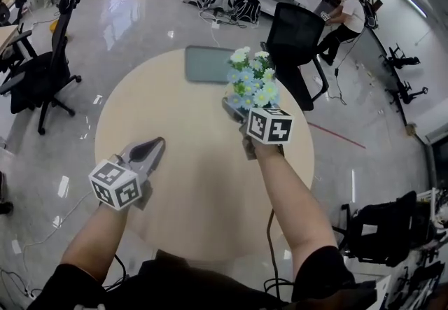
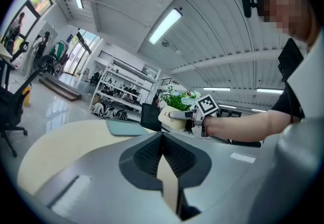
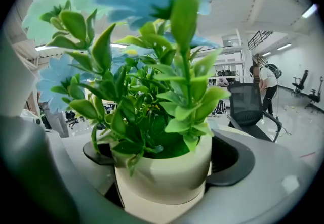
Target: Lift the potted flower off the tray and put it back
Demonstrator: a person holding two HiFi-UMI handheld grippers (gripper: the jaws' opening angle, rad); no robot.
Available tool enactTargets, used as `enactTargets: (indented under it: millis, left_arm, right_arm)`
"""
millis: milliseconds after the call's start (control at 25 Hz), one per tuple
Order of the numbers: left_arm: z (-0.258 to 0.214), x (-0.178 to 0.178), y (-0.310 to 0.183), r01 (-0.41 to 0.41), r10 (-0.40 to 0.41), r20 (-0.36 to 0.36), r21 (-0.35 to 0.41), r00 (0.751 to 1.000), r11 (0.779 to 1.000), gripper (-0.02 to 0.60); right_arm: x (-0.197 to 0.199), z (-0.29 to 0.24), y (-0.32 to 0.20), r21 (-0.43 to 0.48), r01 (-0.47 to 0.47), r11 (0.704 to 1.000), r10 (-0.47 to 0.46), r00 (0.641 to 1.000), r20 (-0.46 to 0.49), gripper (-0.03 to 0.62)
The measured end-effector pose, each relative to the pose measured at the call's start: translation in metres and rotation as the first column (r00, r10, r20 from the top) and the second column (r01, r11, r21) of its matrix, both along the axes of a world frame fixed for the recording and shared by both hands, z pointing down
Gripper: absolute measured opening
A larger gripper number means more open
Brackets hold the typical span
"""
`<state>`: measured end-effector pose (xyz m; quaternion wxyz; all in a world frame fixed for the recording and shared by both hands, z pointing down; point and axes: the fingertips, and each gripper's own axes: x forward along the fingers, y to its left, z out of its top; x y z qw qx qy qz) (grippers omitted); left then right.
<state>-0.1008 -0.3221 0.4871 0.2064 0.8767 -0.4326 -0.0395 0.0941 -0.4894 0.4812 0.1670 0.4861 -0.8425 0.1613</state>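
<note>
Right tongs clamped on the potted flower, beside the tray.

The right tongs (image 3: pixel 163 170) grip the cream pot of the potted flower (image 1: pixel 252 81) from both sides, its green leaves and pale blue blooms rising just ahead of them. The left tongs (image 2: pixel 162 139) are pressed together on nothing, low over the round bench (image 1: pixel 189 182). The grey tray (image 1: pixel 206 64) lies near the bench's far edge, just beside the held pot.
</note>
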Motion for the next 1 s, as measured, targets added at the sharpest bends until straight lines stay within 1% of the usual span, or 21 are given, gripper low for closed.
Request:
enactTargets:
  millis: [120, 240, 520, 760, 880, 1000]
  left_arm:
    - [-0.001, 0.022, 0.033, -0.014, 0.014, -0.006, 0.0, 1.0, 1.0, -0.006]
    - [-0.004, 0.035, 0.064, -0.02, 0.02, 0.019, 0.015, 1.0, 1.0, -0.006]
    - [-0.008, 0.051, 0.147, 0.021, -0.022, 0.045, 0.019, 0.999, 1.0, -0.006]
    - [0.003, 0.054, 0.2, 0.043, -0.044, 0.044, 0.013, 0.998, 0.999, -0.006]
    - [0.01, 0.054, 0.219, 0.048, -0.048, 0.051, 0.004, 0.998, 0.999, -0.006]
    - [0.013, 0.051, 0.231, 0.054, -0.055, 0.063, 0.013, 0.997, 0.998, -0.006]
  right_arm:
    - [0.01, 0.019, 0.047, -0.022, 0.006, 1.0, -0.006, 1.0, -0.004, 0.547]
    - [0.017, 0.029, 0.09, -0.031, 0.006, 0.999, -0.006, 1.0, 0.006, 0.546]
    - [0.03, 0.055, 0.182, -0.053, 0.027, 0.998, -0.026, 1.0, 0.005, 0.546]
    - [0.029, 0.101, 0.237, -0.09, 0.042, 0.995, -0.043, 0.999, -0.009, 0.546]
    - [0.028, 0.124, 0.256, -0.112, 0.042, 0.993, -0.042, 0.999, 0.0, 0.546]
    - [0.022, 0.143, 0.272, -0.117, 0.058, 0.991, -0.059, 0.998, -0.011, 0.546]
